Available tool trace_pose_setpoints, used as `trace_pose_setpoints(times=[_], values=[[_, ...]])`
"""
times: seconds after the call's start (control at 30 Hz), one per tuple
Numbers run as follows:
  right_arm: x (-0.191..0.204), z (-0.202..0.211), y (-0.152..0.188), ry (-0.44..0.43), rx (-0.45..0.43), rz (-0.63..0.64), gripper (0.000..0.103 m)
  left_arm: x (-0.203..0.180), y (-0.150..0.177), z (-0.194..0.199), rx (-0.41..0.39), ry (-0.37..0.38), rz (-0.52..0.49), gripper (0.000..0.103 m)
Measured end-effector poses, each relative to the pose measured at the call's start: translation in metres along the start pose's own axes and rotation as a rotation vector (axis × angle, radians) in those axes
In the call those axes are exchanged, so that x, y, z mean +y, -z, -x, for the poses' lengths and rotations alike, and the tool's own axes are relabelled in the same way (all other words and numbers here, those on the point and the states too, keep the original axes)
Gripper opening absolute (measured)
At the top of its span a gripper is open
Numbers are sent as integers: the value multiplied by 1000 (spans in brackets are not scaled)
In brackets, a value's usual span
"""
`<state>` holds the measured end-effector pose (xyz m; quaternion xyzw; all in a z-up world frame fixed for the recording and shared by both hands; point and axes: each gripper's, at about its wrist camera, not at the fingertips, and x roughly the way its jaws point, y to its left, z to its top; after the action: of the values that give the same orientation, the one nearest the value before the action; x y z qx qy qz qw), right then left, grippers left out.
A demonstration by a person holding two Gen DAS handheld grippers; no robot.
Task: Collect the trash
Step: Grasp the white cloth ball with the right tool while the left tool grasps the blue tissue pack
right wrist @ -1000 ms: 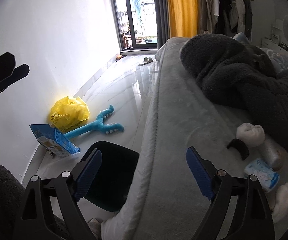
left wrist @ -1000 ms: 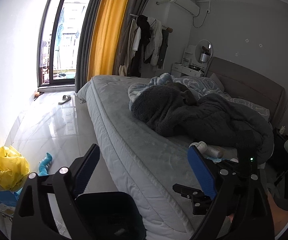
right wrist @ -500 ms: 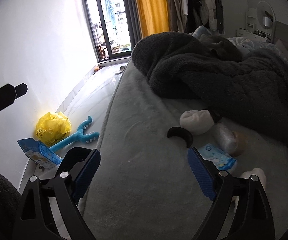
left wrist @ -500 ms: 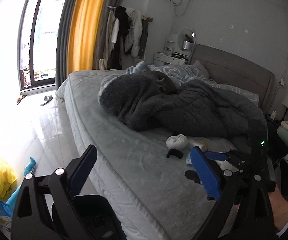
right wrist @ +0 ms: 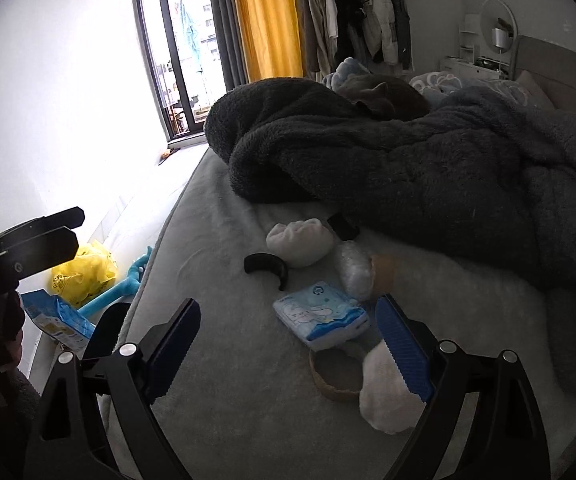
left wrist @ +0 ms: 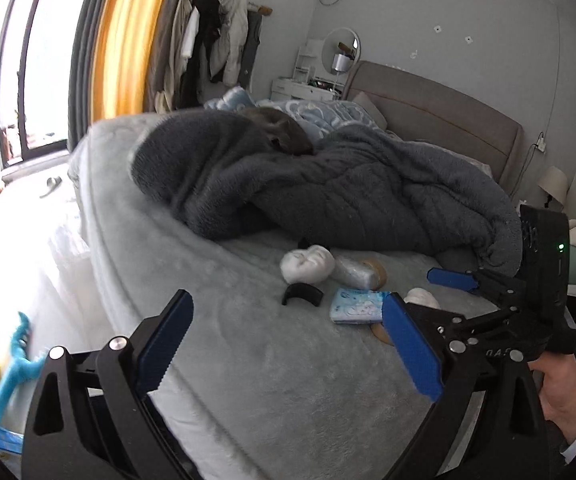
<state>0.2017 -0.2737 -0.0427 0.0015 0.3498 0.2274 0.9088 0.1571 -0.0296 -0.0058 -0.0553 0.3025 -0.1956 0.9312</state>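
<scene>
Big grey bed [right wrist: 216, 360] filling both views, dark duvet [right wrist: 408, 168] heaped across its far half. Just this side of the duvet's edge, the trash cluster: white wad [right wrist: 300, 242] nearest the duvet, crumpled clear wrap [right wrist: 354, 270] touching it on the right, black curved piece [right wrist: 268, 266] lying apart on the left. Nearer than those, blue-and-white tissue pack [right wrist: 322, 316] flat on the bed, overlapping a brown tape ring [right wrist: 338, 378], second white wad [right wrist: 386, 390] beside the ring.

On the floor left of the bed: yellow bag [right wrist: 84, 276] by the wall, blue toy [right wrist: 124, 286] next to it, blue packet [right wrist: 56, 320] closer in.

Left gripper [left wrist: 288, 344] over the bed's near edge, jaws spread wide after just opening further, nothing between the pads, tissue pack just beyond its right finger. Right gripper [right wrist: 290, 350] likewise gaping, empty, tissue pack and ring framed between its fingers [right wrist: 402, 346] but untouched.
</scene>
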Motion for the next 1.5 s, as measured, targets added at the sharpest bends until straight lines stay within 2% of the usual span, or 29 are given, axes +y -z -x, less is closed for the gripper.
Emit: trace_pose_setpoints(times=[0.37,0.53,0.67,0.87,0.93,0.97,1.1,1.37,1.5], values=[[-39,-6,19,23,29,-50,90,-24,12,-51,70,77,-25,97],[-57,-7,29,26,44,-69,90,-32,13,-66,76,114,-25,97],[-68,-9,37,23,58,-82,90,-34,13,-80,86,155,-3,97],[-85,-16,49,-13,83,-127,90,-40,14,-102,107,180,-22,97],[-89,-18,51,-20,91,-143,83,-41,16,-111,129,191,-17,97],[-91,-19,52,-25,97,-150,76,-42,17,-115,138,195,-16,97],[-98,-22,57,-61,109,-186,65,-46,23,-130,181,199,-28,97],[-98,-21,59,-73,113,-170,50,-52,33,-156,249,206,-23,97],[-102,-14,59,-88,88,-188,48,-52,33,-161,253,225,11,96]])
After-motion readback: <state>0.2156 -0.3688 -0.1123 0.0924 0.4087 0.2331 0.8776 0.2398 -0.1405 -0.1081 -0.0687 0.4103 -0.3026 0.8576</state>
